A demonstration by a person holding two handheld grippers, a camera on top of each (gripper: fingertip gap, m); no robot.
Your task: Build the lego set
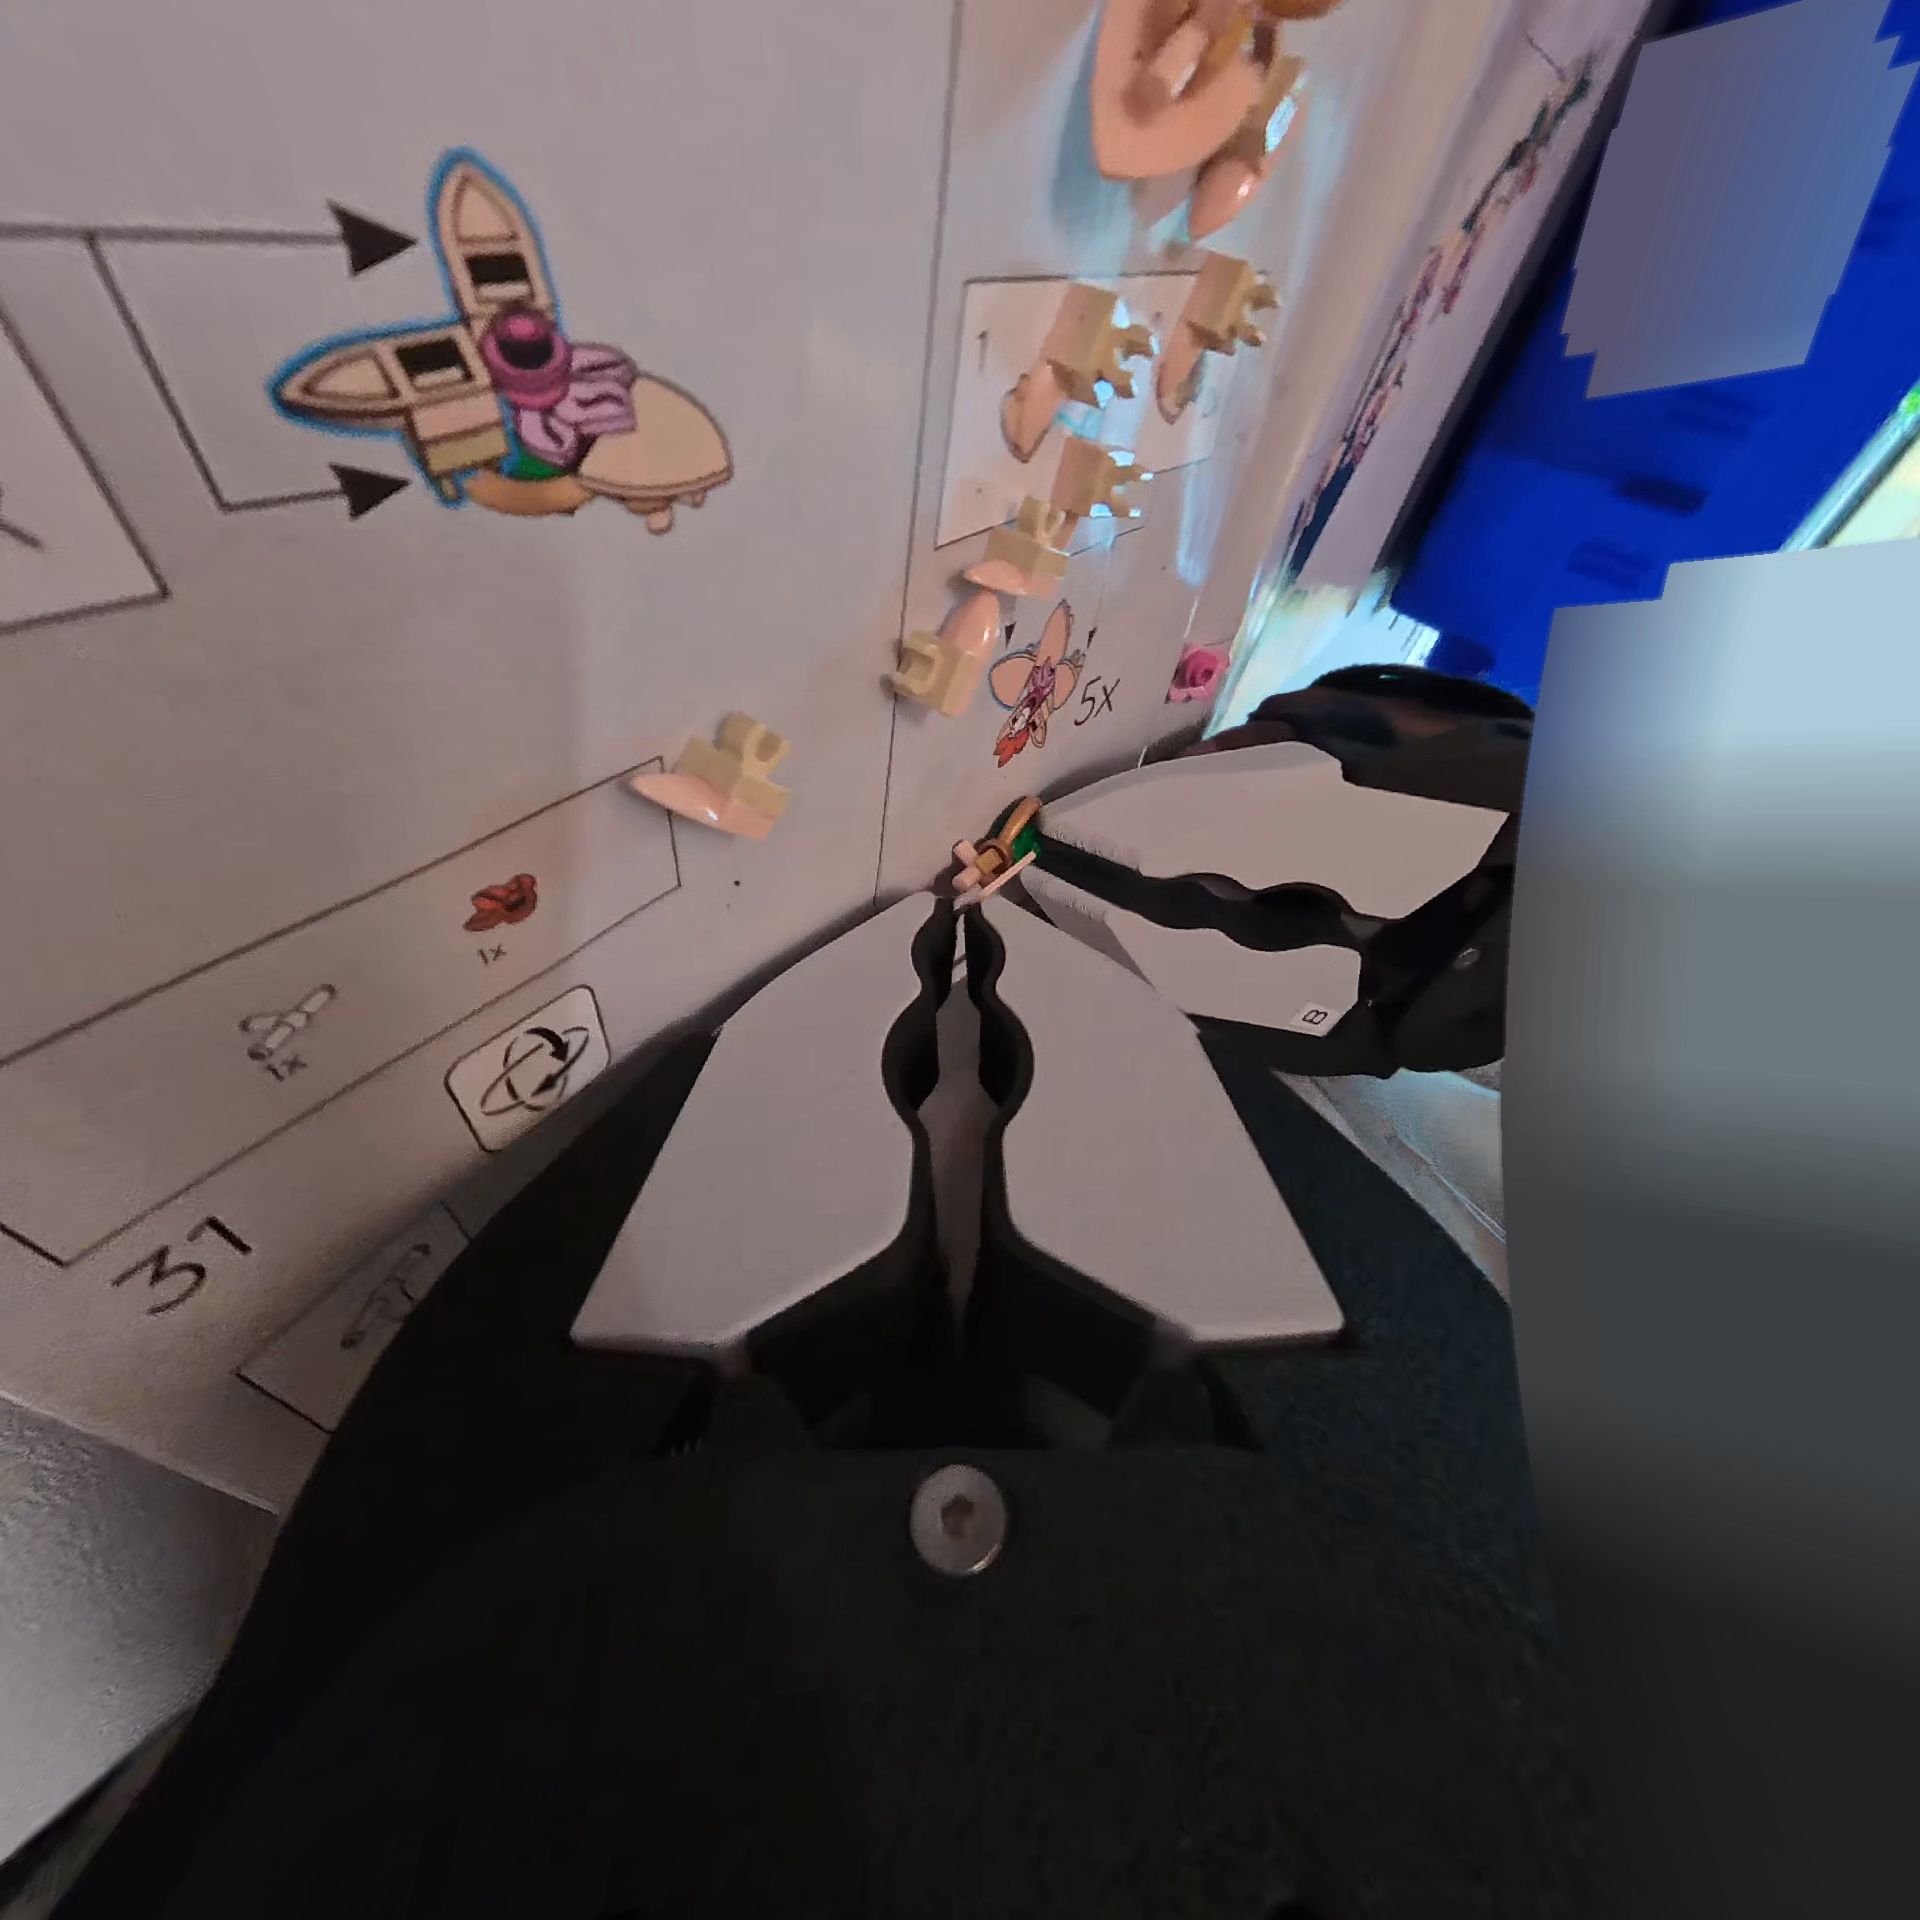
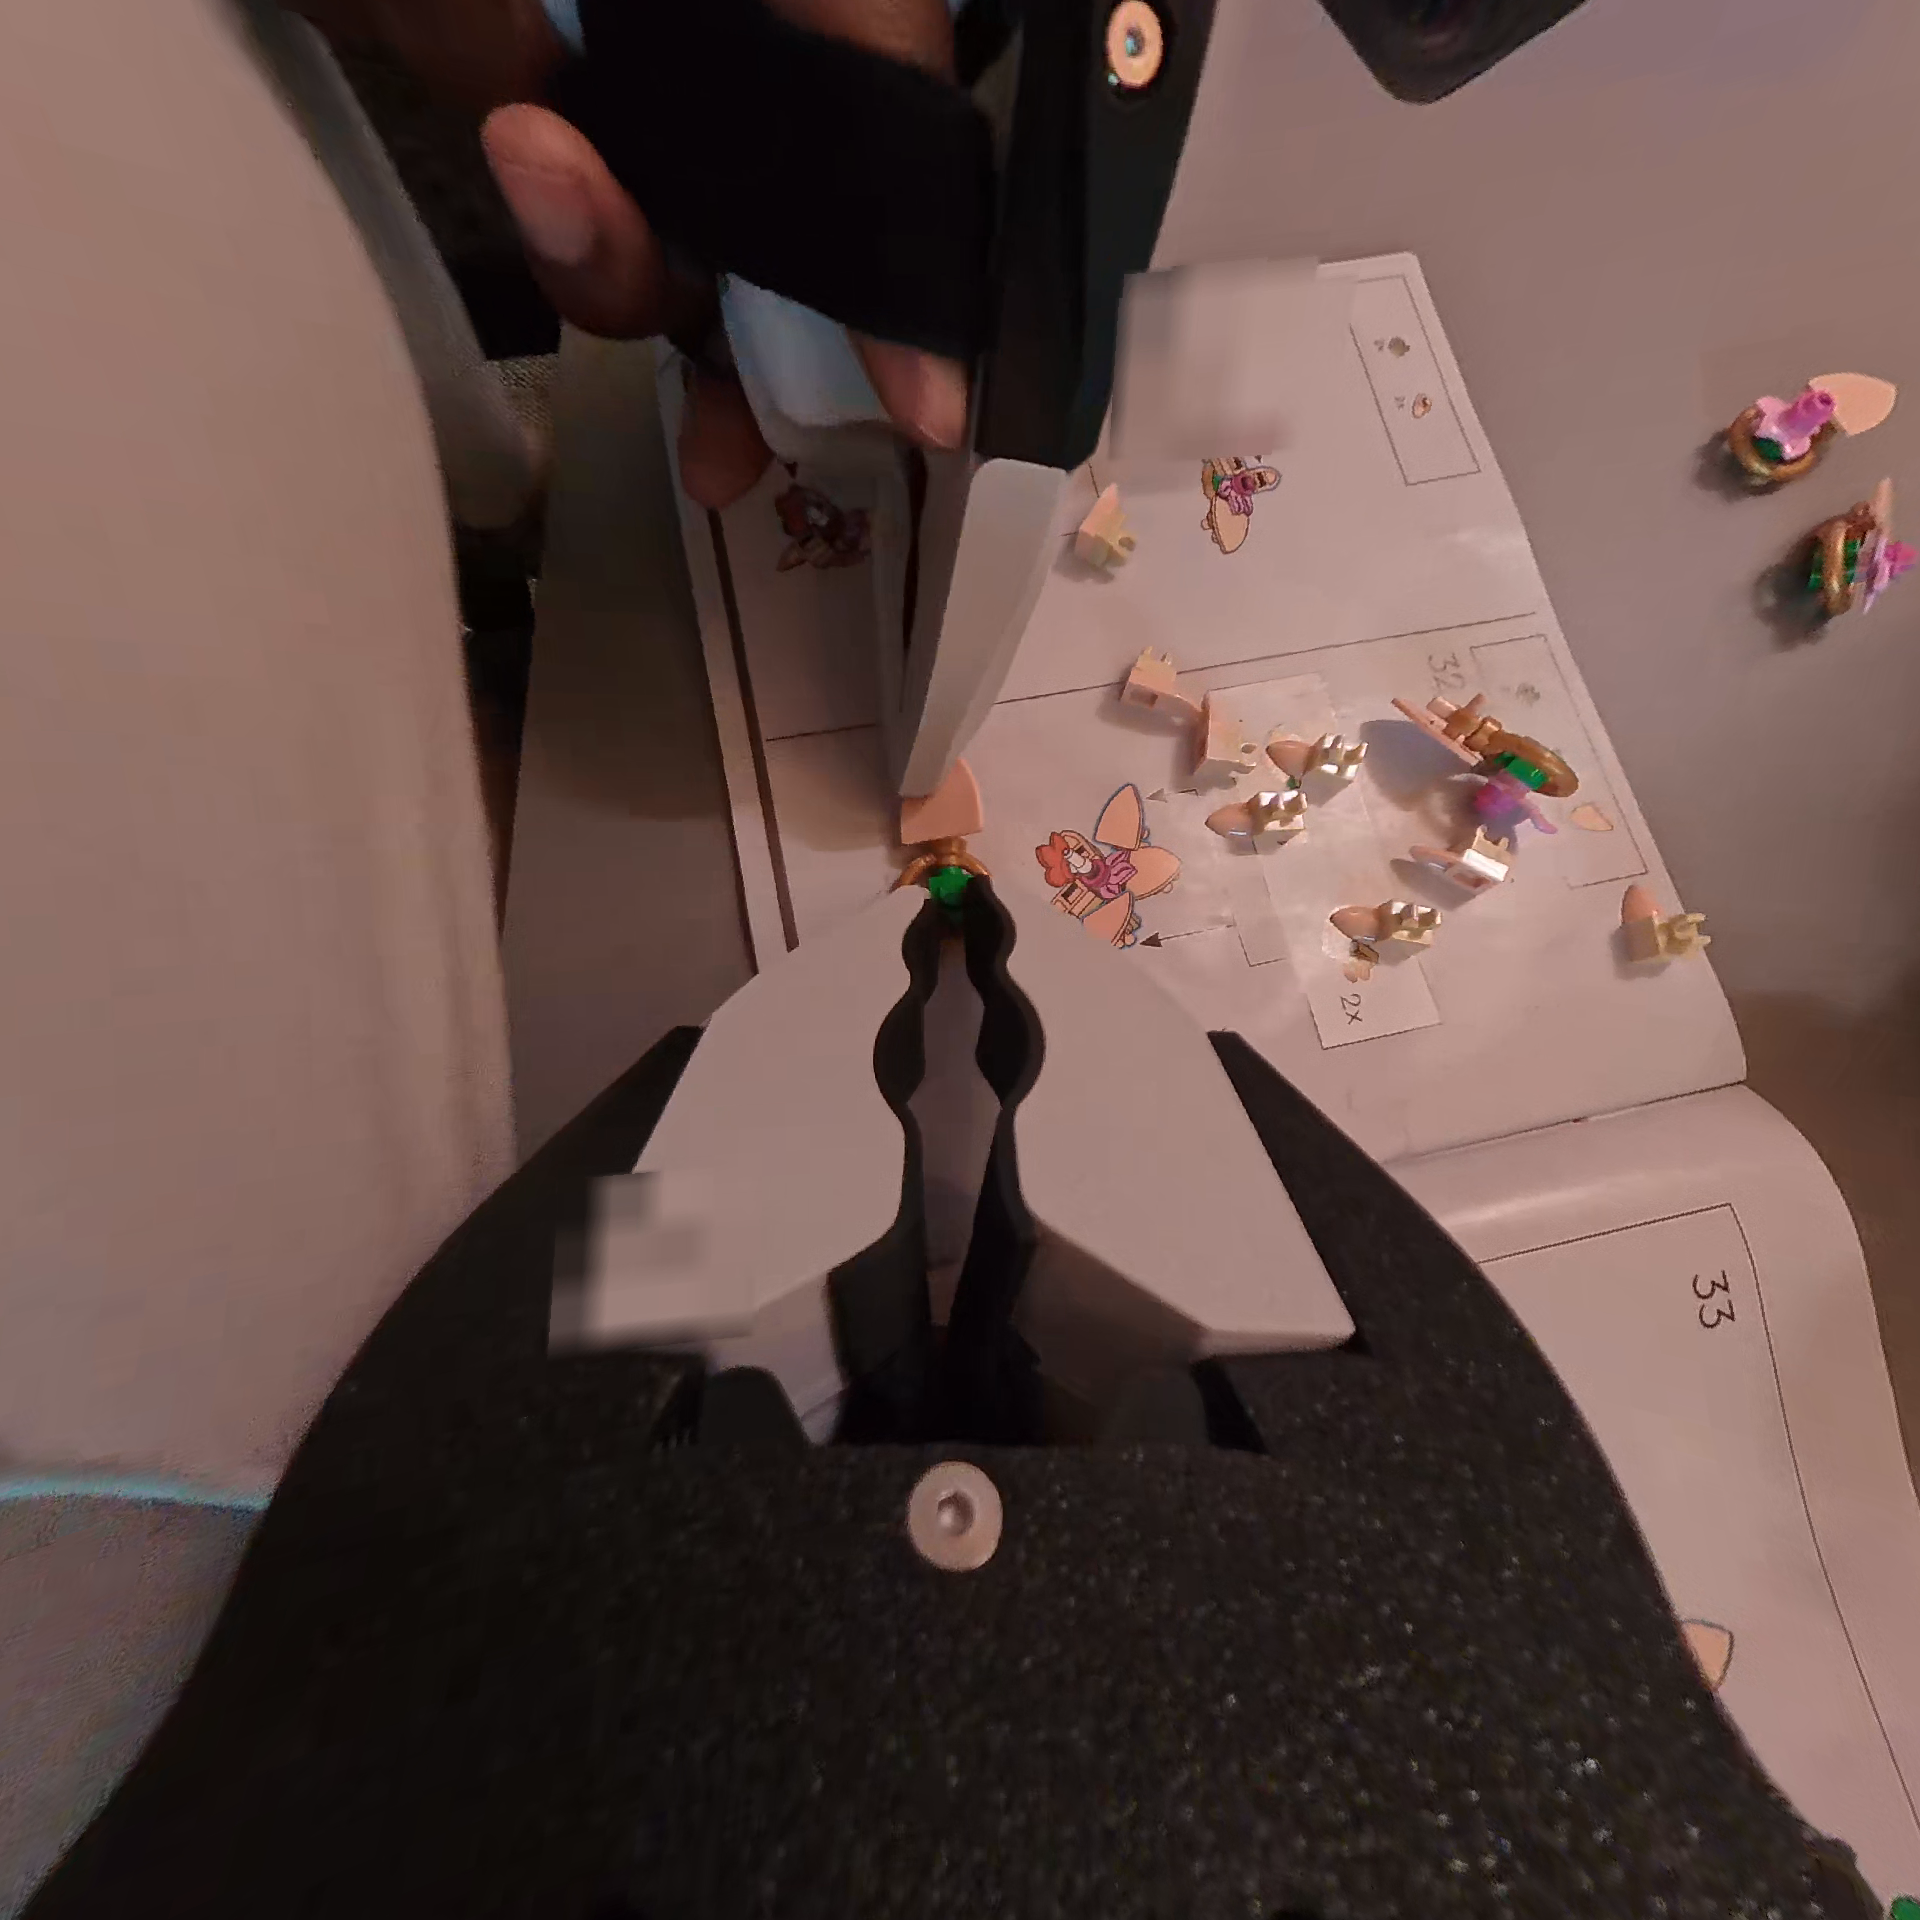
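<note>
A small gold ring with a green stud [image 2: 948, 881] is clamped between the closed fingers of the right gripper [image 2: 951, 914], while a peach petal piece [image 2: 940, 810] is pinched at the tips of the left gripper [image 1: 958, 906], both held just above the open instruction booklet [image 2: 1455, 582] strewn with tan clip pieces [image 2: 1273, 816]

Brightness: left wrist view is cool and fairly bright; right wrist view is dimmer, with a warm beige cast.
Glare: a pale sheen lies on the instruction booklet [image 2: 1288, 831] around the loose pieces at its middle.
Shadows: soft and short, just beside the pieces on the booklet.
Blur: the booklet's far upper corner is smeared in the left wrist view; the close grey surface left of the booklet is out of focus in the right wrist view.
Distortion: the booklet's straight printed lines bow toward the frame edges.
</note>
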